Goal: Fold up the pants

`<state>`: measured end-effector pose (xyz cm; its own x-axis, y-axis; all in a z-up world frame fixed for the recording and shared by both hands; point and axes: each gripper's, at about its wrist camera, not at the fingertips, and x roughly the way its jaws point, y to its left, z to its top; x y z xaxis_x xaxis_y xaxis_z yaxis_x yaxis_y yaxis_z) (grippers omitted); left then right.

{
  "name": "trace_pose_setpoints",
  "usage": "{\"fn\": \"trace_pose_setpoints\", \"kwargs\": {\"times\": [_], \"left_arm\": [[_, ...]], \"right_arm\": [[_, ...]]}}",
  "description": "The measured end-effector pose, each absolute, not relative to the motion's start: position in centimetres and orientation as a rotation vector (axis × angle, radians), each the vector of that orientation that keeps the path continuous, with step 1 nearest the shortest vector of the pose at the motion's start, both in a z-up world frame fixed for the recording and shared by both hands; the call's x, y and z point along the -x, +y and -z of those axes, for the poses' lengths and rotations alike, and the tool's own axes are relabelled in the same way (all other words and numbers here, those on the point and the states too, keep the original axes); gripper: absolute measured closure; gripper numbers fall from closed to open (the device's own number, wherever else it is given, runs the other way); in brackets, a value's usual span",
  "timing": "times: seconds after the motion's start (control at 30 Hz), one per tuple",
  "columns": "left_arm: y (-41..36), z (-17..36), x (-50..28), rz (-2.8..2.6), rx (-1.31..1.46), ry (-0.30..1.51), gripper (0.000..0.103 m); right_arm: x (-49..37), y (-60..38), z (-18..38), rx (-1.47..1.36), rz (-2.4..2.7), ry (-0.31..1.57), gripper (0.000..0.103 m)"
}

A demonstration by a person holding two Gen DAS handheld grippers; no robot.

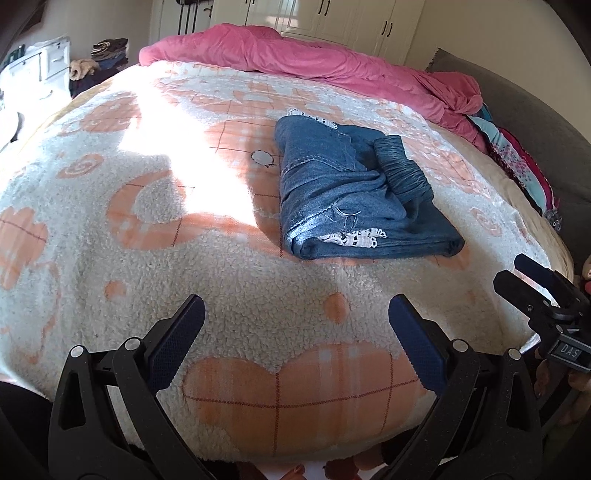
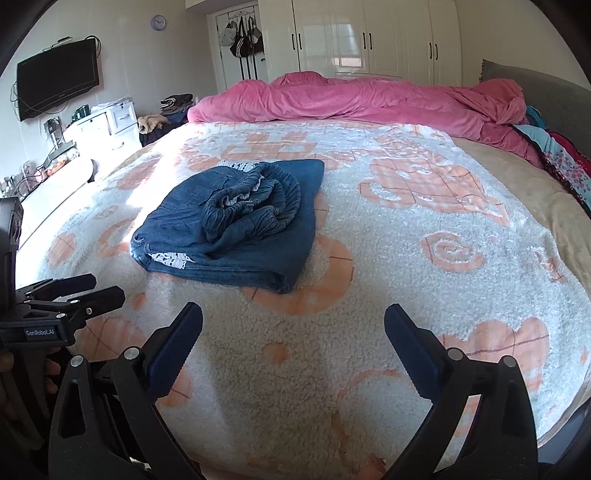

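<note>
From my right wrist view I get the wall television (image 2: 57, 79), a round clock (image 2: 158, 22) and bags hung on a door (image 2: 242, 35); my left wrist view shows none of these, only the lower wardrobe doors (image 1: 332, 18); both views share one pink duvet (image 2: 369, 99) bunched along the far edge of the bed.

I count one pair of pants (image 1: 354, 199), blue denim, folded into a squat bundle with the gathered waistband on top and white lace trim showing; it lies on the fleece blanket (image 1: 110, 258) about mid-bed, well short of the near edge where both tools hover.

Two grippers: my left gripper (image 1: 295, 328) has its jaws spread wide, holding nothing; my right gripper (image 2: 293, 332) likewise gapes empty.

Writing: "DAS" on the right tool's body in the left view; "GenRobot.AI" on the left tool in the right view.
</note>
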<state>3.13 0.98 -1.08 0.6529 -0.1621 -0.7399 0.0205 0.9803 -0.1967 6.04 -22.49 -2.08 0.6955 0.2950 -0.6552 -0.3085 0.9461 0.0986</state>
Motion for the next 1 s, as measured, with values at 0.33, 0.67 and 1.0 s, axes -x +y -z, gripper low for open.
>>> {"fn": "trace_pose_setpoints", "kwargs": {"times": [0.33, 0.67, 1.0], "left_arm": [[1.06, 1.04, -3.12, 0.101, 0.179, 0.851, 0.009], [1.11, 0.82, -3.05, 0.099, 0.177, 0.847, 0.009], [1.14, 0.59, -2.92, 0.098, 0.177, 0.841, 0.009]], "right_arm": [[-6.13, -22.50, 2.20, 0.024, -0.334, 0.727, 0.005], [-6.16, -22.45, 2.35, 0.027, -0.336, 0.731, 0.005], [-6.22, -22.53, 2.30, 0.027, -0.336, 0.730, 0.005]]}}
